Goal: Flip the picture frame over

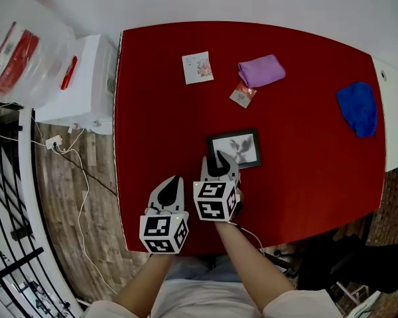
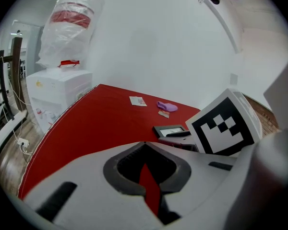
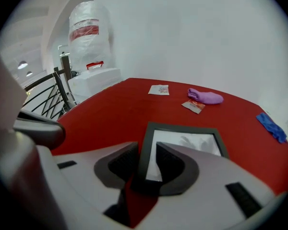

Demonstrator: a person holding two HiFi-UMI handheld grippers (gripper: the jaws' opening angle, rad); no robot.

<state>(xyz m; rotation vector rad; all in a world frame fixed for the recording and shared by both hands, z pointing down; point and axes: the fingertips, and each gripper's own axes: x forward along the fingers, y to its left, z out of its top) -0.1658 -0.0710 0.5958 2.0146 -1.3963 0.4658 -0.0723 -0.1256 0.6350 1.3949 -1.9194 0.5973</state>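
A dark picture frame [image 1: 234,148] lies flat, picture side up, on the red table [image 1: 152,98]. My right gripper [image 1: 220,159] stands at the frame's near left corner. In the right gripper view the frame [image 3: 185,140] has its left border between my right gripper's [image 3: 147,155] dark pads, with a thin gap on the inner side, so the jaws are open around it. My left gripper [image 1: 173,181] hovers over the table's near edge, left of the frame, shut and empty. The left gripper view shows its closed tips [image 2: 145,159] and the frame [image 2: 169,130] beyond.
A purple cloth [image 1: 261,70], a small packet [image 1: 243,94] and a white card [image 1: 198,67] lie at the far side. A blue cloth [image 1: 358,108] sits at the right. A white cabinet [image 1: 86,78] and a plastic-wrapped bundle [image 1: 20,52] stand left of the table.
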